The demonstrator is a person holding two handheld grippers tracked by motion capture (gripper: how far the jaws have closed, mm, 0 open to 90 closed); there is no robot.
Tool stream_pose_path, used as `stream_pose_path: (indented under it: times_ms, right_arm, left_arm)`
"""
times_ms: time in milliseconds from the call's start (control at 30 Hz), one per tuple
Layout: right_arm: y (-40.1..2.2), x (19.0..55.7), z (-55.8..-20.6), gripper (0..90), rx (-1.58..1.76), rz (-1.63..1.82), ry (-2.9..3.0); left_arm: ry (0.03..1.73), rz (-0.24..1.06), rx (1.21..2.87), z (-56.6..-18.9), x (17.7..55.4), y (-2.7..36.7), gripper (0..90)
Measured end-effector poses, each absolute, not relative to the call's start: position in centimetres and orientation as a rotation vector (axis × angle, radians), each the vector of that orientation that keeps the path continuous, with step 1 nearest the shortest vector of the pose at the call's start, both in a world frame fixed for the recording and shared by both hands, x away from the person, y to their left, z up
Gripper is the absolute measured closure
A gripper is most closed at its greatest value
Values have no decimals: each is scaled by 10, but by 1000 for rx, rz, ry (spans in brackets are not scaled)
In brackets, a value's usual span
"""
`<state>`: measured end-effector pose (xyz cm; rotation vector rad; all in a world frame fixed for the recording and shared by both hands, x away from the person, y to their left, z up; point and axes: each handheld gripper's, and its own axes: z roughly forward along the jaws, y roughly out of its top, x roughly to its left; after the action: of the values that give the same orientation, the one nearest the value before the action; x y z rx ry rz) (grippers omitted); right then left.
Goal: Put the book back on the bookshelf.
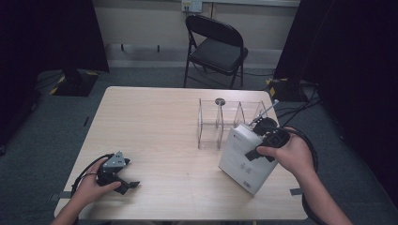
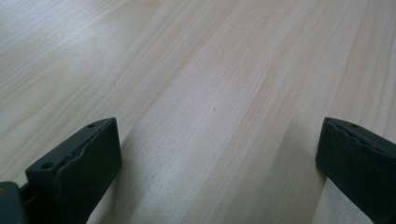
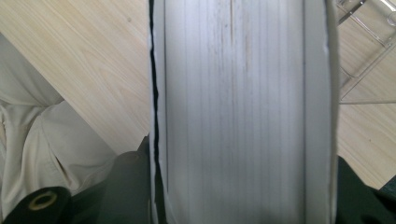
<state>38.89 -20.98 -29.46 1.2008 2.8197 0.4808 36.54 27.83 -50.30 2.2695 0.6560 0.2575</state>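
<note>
From the high view, my left gripper (image 1: 127, 183) rests low on the near left part of the wooden table (image 1: 155, 126), my left hand (image 1: 91, 188) wrapped around its body, the grey three-cornered plate on top. My right hand (image 1: 287, 153) is at the right side of the table and carries my right gripper (image 1: 257, 138), which grips the top edge of a white book (image 1: 245, 159). The book stands tilted, its lower corner near the table's front right, its upper end just in front of a clear plastic divider rack (image 1: 225, 123) that sits on the table's far right half. Behind the table a black folding chair (image 1: 217, 46) stands on the grey floor.

In the left gripper view, the two black jaws stand wide apart at the bottom corners, with bare pale wood between them; they hold nothing.

In the right gripper view, the book's (image 3: 243, 107) page edge runs up the middle between my jaws, which press against its covers on either side, so the gripper is closed on it. The light wood of the table (image 3: 88, 60) shows to the left, a corner of the clear rack (image 3: 364, 51) at upper right, and pale trouser cloth (image 3: 42, 144) at lower left.
</note>
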Motion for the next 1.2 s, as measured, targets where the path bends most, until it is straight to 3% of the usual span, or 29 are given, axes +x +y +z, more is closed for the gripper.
stream_pose_path:
  times_ms: [1200]
  right_arm:
    - [-252,390,-297,522,1372,433,2718]
  left_arm:
    - [648,258,2272,-503,366,278,0]
